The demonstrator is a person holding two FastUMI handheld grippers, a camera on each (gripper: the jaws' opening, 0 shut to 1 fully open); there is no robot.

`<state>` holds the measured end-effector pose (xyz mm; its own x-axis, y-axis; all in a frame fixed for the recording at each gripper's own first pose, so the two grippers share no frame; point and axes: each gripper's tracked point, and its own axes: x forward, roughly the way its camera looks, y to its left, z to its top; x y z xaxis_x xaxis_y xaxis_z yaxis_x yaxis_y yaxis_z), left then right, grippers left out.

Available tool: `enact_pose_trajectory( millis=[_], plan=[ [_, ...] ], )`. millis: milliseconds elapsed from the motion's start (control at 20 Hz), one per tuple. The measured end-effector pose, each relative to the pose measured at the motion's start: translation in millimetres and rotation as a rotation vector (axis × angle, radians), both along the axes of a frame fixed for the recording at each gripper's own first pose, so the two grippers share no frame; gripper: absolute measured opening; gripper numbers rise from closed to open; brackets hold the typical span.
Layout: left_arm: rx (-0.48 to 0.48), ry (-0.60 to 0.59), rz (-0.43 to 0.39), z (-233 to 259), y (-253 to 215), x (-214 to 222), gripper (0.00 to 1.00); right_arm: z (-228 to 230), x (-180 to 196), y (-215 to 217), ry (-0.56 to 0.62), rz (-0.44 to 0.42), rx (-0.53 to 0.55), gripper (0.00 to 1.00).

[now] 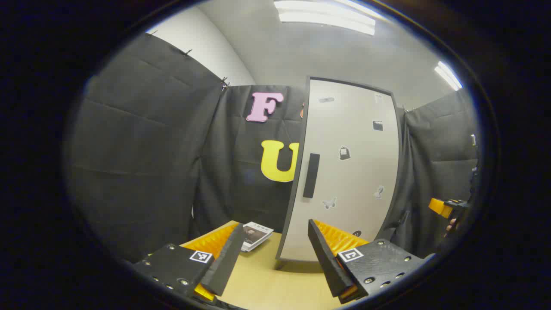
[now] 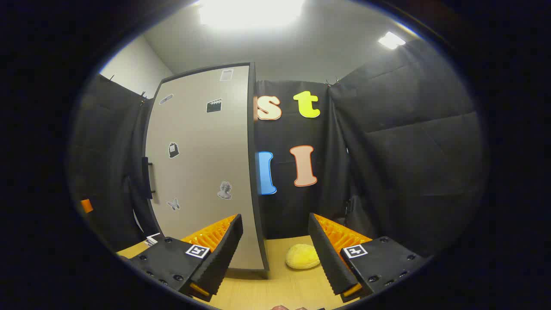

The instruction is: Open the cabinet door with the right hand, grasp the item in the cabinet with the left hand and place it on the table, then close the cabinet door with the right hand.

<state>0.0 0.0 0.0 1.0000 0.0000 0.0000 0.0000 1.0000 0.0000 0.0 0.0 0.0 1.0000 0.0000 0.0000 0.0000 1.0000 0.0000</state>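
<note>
The handle (image 1: 311, 175) runs along the door's (image 1: 348, 172) left edge, so the right gripper (image 2: 275, 254) could slip off it or knock the cabinet. Both grippers, the left (image 1: 272, 258) too, gape, holding nothing. The door is closed, so the contents are hidden. A yellow sponge (image 2: 302, 256) lies on the table (image 2: 275, 288) by the cabinet's right corner.

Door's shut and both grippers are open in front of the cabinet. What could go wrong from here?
The handle is a slim bar near the cabinet door edge; the right gripper points past the opposite edge, so its grasp may miss.

The booklet on the table lies near that edge and might get knocked.

The yellow item beside the cabinet may be bumped.
</note>
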Motion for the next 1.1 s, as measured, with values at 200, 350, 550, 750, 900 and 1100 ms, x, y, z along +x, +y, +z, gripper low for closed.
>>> enact_pose_trajectory(
  millis=[200,350,550,750,900,1100],
  plan=[
    [0.003,0.006,0.061,-5,-11,-13,0.90,-16,6,-18,0.030,0.017,0.005,0.96],
    [0.020,0.010,0.059,-6,-13,-15,0.90,-21,5,-18,0.045,0.016,0.020,0.95],
    [0.015,0.012,0.056,-8,-2,-6,0.90,-22,1,0,0.056,0.024,0.034,0.92],
    [0.006,0.009,0.043,-7,17,5,0.90,-15,3,20,0.057,0.011,0.037,0.96],
    [0.022,0.026,0.044,-11,43,7,0.90,-11,7,47,0.068,0.017,0.046,0.92],
    [-0.017,0.063,0.053,-24,83,12,0.90,0,15,90,0.066,0.049,0.032,0.97]
  ],
)
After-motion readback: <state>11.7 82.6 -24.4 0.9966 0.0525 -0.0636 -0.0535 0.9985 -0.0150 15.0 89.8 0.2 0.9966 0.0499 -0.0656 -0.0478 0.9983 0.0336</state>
